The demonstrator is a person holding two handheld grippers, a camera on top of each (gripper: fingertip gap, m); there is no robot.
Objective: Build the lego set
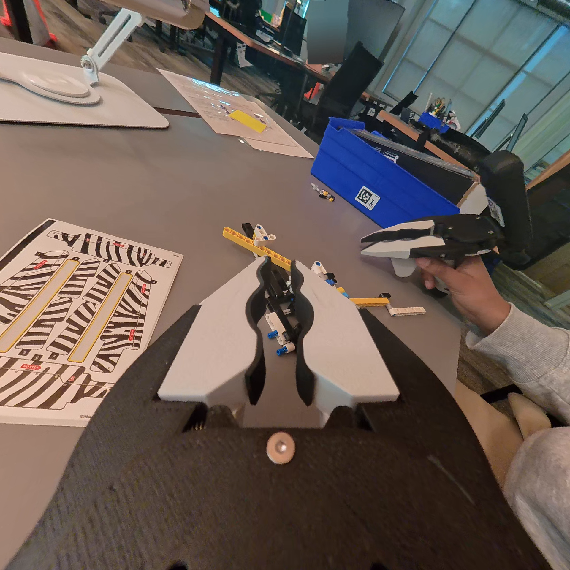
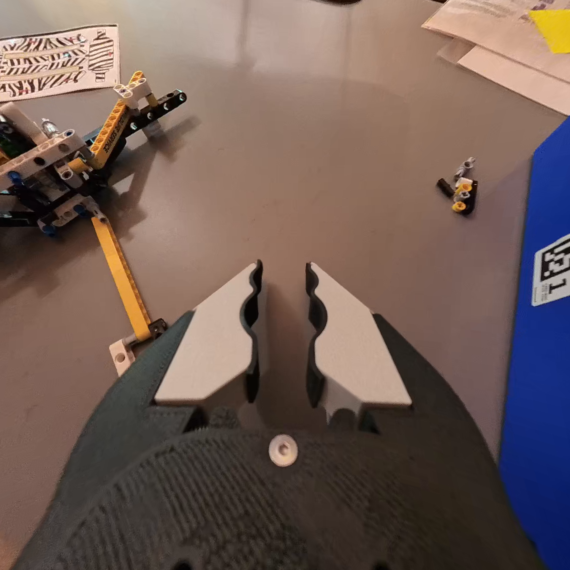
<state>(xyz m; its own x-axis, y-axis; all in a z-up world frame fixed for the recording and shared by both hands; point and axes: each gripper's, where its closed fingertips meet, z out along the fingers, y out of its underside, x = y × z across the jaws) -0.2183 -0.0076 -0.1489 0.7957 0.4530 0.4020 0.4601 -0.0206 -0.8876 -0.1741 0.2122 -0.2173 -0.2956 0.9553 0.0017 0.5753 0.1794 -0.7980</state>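
A partly built lego model (image 1: 280, 308) of black, white and yellow beams with blue pins sits on the grey table (image 1: 185, 172). My left gripper (image 1: 279, 262) is shut on its black frame, one finger on each side. The model also shows at the left of the right wrist view (image 2: 61, 160), with a long yellow beam (image 2: 120, 271) trailing toward my right gripper. My right gripper (image 2: 283, 266) is open and empty over bare table, to the right of the model. It also shows in the left wrist view (image 1: 363, 245), held in a hand.
A small cluster of loose pieces (image 2: 459, 191) lies by a blue bin (image 2: 543, 216) at the table's right edge. A zebra-striped sticker sheet (image 1: 71, 308) lies left of the model. Instruction sheets (image 1: 234, 114) and a white monitor stand base (image 1: 61, 92) are at the back. There is about 25 cm between the tips of the two grippers.
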